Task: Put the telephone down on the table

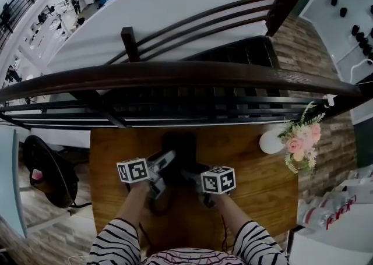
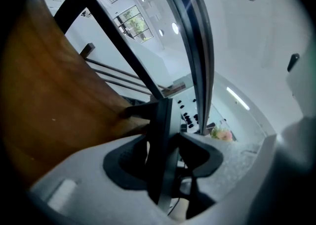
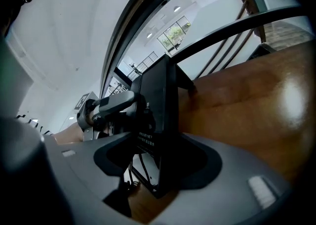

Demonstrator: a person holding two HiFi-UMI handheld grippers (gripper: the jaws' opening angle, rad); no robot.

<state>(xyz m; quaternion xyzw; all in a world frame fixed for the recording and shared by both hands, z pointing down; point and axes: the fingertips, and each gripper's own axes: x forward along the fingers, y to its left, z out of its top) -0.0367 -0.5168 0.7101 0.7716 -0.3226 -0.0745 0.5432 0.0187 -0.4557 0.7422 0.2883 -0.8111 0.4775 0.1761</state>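
Note:
A black telephone [image 1: 179,148] sits over the middle of the brown wooden table [image 1: 256,188], held between both grippers. My left gripper [image 1: 165,163] is shut on its left side and my right gripper [image 1: 191,174] on its right side. In the left gripper view the telephone [image 2: 159,135] shows as a thin dark slab standing edge-on between the jaws of the left gripper [image 2: 161,152]. The right gripper view has the telephone [image 3: 157,105] upright in the right gripper [image 3: 159,145], a thin cord hanging below it. I cannot tell whether its base touches the table.
A dark railing [image 1: 175,74] runs along the table's far edge. A white vase [image 1: 270,141] with pink flowers [image 1: 302,138] stands at the table's right side. A black bag [image 1: 46,170] lies on the floor to the left.

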